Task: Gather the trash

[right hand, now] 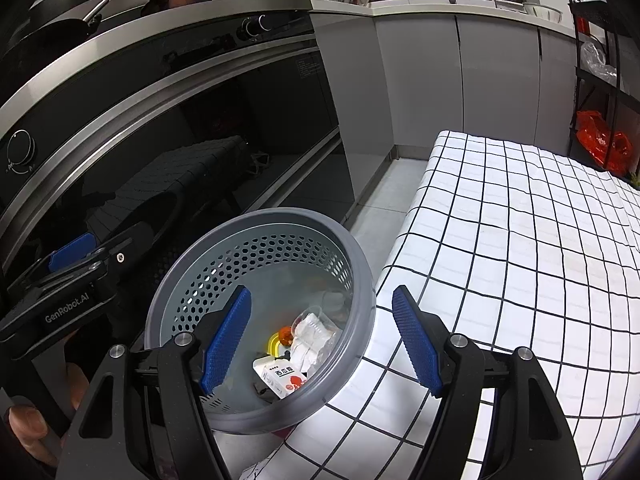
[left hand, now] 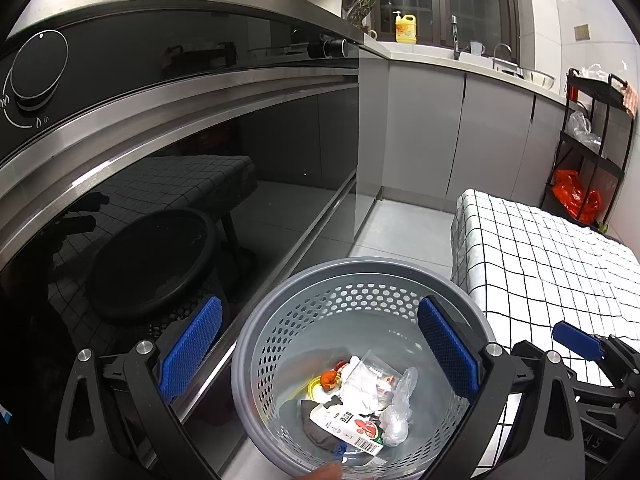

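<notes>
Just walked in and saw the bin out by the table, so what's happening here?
A person is collecting trash with handheld tongs. Both the left tongs and right tongs hang open and empty over the grey perforated wastebasket, beside the checked tablecloth. Wrappers, crumpled tissue and a small carton already lie inside it.

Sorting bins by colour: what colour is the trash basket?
Grey basket, perforated wall; clearest in the right wrist view.

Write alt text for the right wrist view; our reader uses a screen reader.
An open right gripper hangs over a grey bin holding trash, beside a checked tablecloth. The left gripper shows at left.
</notes>
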The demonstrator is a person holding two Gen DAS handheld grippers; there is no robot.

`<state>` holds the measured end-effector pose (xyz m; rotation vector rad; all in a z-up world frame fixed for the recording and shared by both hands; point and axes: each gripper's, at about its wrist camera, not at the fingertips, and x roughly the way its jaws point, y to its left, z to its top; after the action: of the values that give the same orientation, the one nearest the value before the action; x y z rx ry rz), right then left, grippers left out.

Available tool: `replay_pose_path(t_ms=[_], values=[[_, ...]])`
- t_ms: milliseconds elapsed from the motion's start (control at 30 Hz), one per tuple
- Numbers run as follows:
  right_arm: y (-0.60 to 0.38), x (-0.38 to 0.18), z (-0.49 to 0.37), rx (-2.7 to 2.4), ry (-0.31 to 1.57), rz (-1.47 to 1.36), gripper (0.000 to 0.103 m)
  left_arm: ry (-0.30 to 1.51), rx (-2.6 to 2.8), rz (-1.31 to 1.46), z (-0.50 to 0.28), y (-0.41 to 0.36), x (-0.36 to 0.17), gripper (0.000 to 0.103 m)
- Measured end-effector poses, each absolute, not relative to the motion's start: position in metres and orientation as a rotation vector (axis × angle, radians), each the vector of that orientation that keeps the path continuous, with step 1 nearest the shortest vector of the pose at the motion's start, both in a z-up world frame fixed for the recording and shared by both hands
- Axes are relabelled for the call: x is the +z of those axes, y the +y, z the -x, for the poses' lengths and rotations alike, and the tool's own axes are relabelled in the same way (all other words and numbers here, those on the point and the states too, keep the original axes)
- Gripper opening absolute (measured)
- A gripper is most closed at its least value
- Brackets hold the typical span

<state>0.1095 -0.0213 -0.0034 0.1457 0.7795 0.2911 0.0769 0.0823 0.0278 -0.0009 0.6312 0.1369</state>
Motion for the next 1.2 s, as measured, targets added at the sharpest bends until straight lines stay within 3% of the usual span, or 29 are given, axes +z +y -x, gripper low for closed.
replay_pose_path(t_ms=[1200], values=[[-0.0211,-0.0037,-0.1096,0.291,0.780,-0.140,0.070,0.612,0.137,-0.024,-0.0740,0.0787,0.0321,0.096]])
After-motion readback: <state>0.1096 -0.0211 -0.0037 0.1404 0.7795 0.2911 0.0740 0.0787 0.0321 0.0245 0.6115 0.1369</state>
